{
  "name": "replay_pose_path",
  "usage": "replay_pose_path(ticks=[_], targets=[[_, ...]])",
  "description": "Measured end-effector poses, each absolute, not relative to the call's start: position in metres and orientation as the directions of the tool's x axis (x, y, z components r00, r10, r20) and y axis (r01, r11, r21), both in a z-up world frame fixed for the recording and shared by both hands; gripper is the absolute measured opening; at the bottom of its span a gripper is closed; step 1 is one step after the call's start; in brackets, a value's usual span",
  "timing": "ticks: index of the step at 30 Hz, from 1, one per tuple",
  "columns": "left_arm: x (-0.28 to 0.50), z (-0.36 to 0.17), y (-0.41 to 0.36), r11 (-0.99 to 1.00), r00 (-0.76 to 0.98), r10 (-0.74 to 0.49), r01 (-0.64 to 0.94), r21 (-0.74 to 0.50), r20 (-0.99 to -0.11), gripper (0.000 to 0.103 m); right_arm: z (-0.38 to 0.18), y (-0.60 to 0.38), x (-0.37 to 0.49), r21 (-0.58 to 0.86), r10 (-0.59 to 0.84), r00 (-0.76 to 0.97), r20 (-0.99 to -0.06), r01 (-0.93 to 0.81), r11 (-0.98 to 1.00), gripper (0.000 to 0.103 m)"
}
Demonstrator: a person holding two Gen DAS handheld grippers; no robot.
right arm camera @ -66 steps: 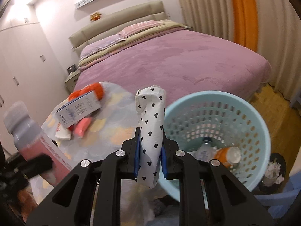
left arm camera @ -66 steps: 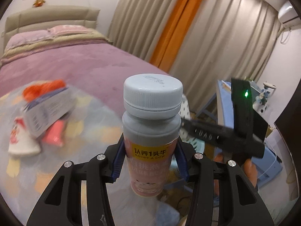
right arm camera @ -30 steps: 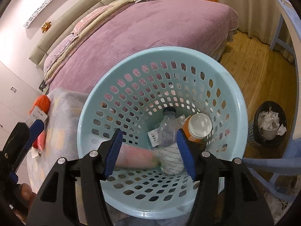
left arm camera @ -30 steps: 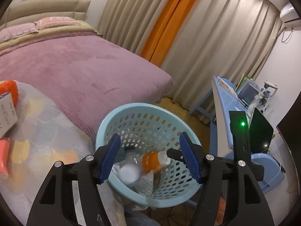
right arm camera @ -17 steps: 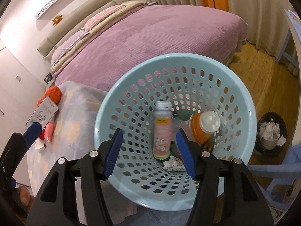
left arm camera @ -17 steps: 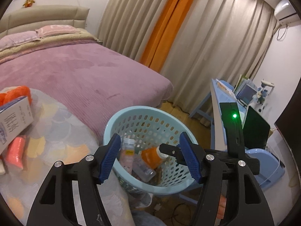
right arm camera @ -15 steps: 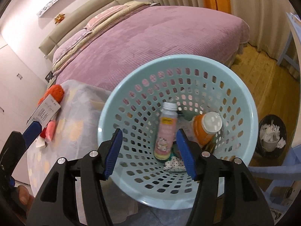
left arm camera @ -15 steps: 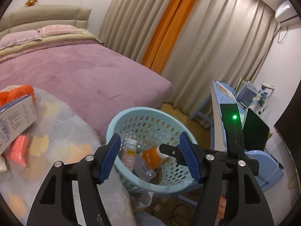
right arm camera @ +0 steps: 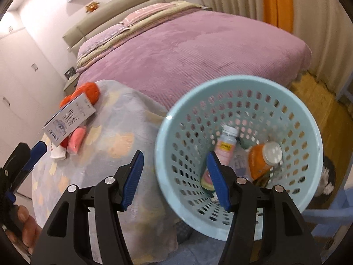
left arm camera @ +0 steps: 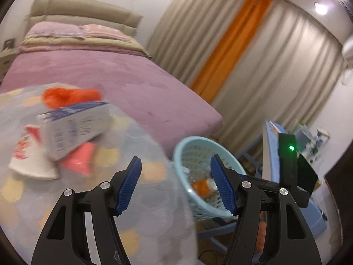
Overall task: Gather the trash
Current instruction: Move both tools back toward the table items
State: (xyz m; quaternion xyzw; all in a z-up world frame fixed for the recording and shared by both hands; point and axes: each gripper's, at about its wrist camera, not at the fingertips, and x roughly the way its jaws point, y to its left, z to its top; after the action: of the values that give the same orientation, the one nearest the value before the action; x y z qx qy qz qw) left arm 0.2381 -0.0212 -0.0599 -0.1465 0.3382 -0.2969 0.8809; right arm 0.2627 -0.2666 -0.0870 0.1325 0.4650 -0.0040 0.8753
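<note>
- Both grippers are empty now: the pink bottle [right arm camera: 227, 146] the left one was carrying and the heart-print wad the right one was carrying are no longer in the jaws. The bottle is lying inside the basket [right arm camera: 240, 84], beside an orange bottle [right arm camera: 261, 162]; the wad cannot be made out.
- Both views are swinging left, off the basket and back toward the cloth-covered table [left arm camera: 141, 154], so that drop looks finished and the next pick-up seems to be starting.
- More trash is waiting at the far left of the table: a box [left arm camera: 75, 128], an orange bundle [left arm camera: 68, 96] behind it, a pink piece [left arm camera: 80, 158] and a white packet [left arm camera: 28, 163] nearer.
- The left gripper [left arm camera: 176, 185] is standing with jaws apart, holding and touching nothing, over the table's right edge with the basket to its right.
- The right gripper [right arm camera: 175, 176] is likewise parted and empty, hanging over the basket's near-left rim.
</note>
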Motion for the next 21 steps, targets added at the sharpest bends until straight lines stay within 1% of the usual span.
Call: replay_pose_path(ticks=[7, 10, 13, 14, 15, 16, 19, 21], targets=[[0.254, -0.064, 0.060, 0.856, 0.672, -0.486, 0.237, -0.460, -0.559, 0.064, -0.069, -0.213, 0.279, 0.163, 0.126, 0.579, -0.806, 0.012, 0.987, 0.056], [0.264, -0.072, 0.083, 0.878, 0.675, -0.435, 0.171, -0.448, -0.595, 0.064, -0.063, -0.185, 0.289, 0.142, 0.143, 0.572, -0.807, -0.046, 0.989, 0.056], [0.272, -0.081, 0.097, 0.900, 0.676, -0.391, 0.137, -0.415, -0.625, 0.064, -0.054, -0.157, 0.299, 0.131, 0.164, 0.582, -0.796, -0.099, 0.986, 0.056], [0.275, -0.084, 0.102, 0.909, 0.679, -0.371, 0.126, -0.397, -0.634, 0.064, -0.053, -0.151, 0.301, 0.134, 0.170, 0.583, -0.795, -0.105, 0.985, 0.057], [0.277, -0.088, 0.105, 0.914, 0.680, -0.359, 0.120, -0.386, -0.639, 0.064, -0.052, -0.143, 0.307, 0.150, 0.187, 0.578, -0.794, -0.112, 0.982, 0.066], [0.281, -0.091, 0.108, 0.919, 0.679, -0.348, 0.113, -0.376, -0.646, 0.064, -0.050, -0.137, 0.312, 0.178, 0.211, 0.577, -0.789, -0.114, 0.977, 0.070], [0.290, -0.101, 0.112, 0.929, 0.673, -0.330, 0.106, -0.356, -0.662, 0.064, -0.046, -0.121, 0.329, 0.233, 0.258, 0.575, -0.776, -0.119, 0.965, 0.072], [0.291, -0.108, 0.116, 0.932, 0.671, -0.323, 0.104, -0.346, -0.668, 0.064, -0.046, -0.108, 0.343, 0.260, 0.275, 0.569, -0.775, -0.110, 0.959, 0.077]])
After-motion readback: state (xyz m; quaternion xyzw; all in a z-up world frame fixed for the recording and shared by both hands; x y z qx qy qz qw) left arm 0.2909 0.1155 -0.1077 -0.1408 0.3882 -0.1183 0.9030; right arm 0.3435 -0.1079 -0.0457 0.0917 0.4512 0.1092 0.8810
